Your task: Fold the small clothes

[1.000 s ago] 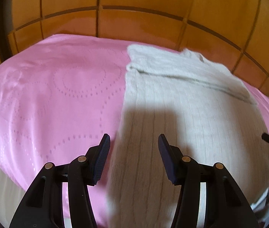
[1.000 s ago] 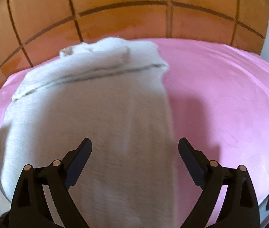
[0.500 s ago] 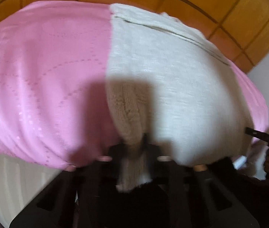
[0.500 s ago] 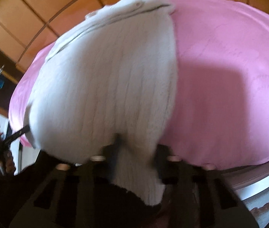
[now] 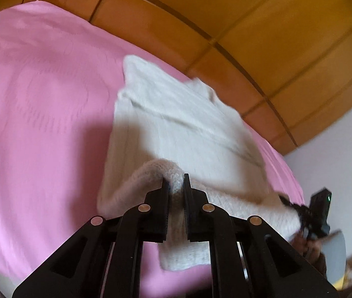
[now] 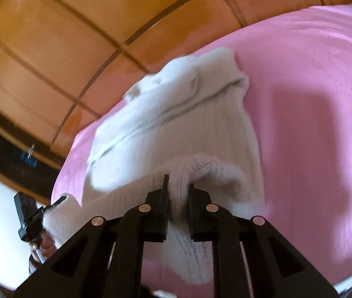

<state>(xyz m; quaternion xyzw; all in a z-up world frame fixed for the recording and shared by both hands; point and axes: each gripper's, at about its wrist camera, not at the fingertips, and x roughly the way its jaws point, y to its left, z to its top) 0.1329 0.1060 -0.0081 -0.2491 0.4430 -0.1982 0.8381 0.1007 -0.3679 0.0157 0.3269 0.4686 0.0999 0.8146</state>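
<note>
Having just closed from wide open, left tongs [image 5: 173,182] and right tongs [image 6: 178,182] now pinching the cream knit garment's [image 5: 176,114] near hem, lifted off the pink bed cover [image 5: 39,124], ready for folding over.

No text, label, brand, number or sign can be read in either wrist view. A small blue patch [image 6: 28,161] sits in the dark recess at the left of the right wrist frame; it may be a label, but it is too blurred to read.

Ribbed knit sweater [image 5: 176,124], glossy wood headboard [image 5: 250,12]
</note>
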